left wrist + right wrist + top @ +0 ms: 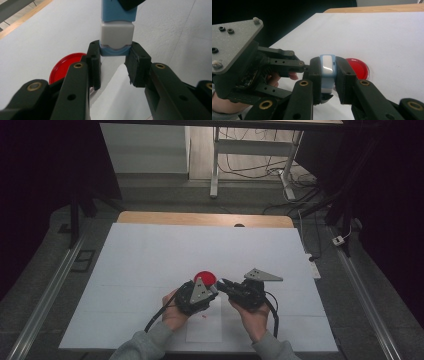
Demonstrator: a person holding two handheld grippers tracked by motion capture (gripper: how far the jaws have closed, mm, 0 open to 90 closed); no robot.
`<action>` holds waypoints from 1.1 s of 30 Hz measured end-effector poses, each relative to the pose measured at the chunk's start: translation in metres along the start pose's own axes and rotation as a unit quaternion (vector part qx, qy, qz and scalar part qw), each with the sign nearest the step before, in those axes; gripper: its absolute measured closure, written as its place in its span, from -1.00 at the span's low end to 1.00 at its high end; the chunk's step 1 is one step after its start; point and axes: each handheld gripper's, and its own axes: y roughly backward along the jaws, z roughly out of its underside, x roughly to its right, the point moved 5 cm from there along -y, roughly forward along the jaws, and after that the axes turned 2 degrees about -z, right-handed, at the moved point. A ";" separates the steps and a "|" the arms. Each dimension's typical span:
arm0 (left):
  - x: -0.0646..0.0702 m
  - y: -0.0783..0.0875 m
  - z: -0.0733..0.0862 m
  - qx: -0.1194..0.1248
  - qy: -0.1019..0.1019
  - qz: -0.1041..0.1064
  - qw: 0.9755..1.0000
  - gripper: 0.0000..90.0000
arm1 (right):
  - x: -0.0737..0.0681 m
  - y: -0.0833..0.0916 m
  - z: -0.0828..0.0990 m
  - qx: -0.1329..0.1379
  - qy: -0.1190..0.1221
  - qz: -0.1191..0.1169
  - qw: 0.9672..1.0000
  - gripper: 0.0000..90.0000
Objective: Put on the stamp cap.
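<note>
L hand (pixel 174 312): came in from the bottom edge of the high view, grey sleeve (pixel 145 342) showing; I had it wrapped round the L gripper body, wrist angled toward table centre
L gripper (pixel 113 53): I saw its jaws clamped on one end of the blue-and-white block (pixel 116 30); pads pressed on the blue base either side, just below the white section; grey three-cornered plate (pixel 200 290) on top, seen from above
R hand (pixel 255 315): also up from the bottom edge; gripping the R gripper from beneath, pointed left toward the other hand
R gripper (pixel 328 75): jaws closed on the same block, pinching its sides; its own grey plate (pixel 262 275) lay flat-ish on top in the high view
Both grippers: tips met nose to nose over the near-centre of the table, each holding the block, so it was bridged between them
Block: small, rectangular; blue casing w/ a white face; held off the surface between the two grippers, near the red dish
Red dish (pixel 204 278): round, shallow; sat on the white sheet (pixel 150 255) just behind the L gripper; apart from the block
Paper (pixel 205 327): small white slip on the sheet, between my forearms; faint red mark (pixel 204 317) on it
Table: wood edge (pixel 150 217) visible at the far side of the sheet
Cables (pixel 155 320): trailed back from each gripper toward me
</note>
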 end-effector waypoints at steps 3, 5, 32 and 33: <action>0.001 -0.001 0.001 -0.005 0.000 -0.001 1.000 0.46 | 0.001 -0.002 0.003 -0.005 -0.001 -0.001 1.000 0.68; 0.001 -0.001 0.002 -0.006 -0.001 -0.003 1.000 0.46 | 0.001 -0.003 0.004 -0.005 0.000 -0.001 1.000 0.68; -0.014 0.015 0.008 0.012 0.086 0.051 0.995 -0.16 | -0.003 0.004 -0.004 0.017 0.044 0.007 0.999 0.68; -0.015 0.018 0.010 0.011 0.091 0.057 0.994 -0.20 | -0.003 0.004 -0.005 0.017 0.044 0.007 0.999 0.68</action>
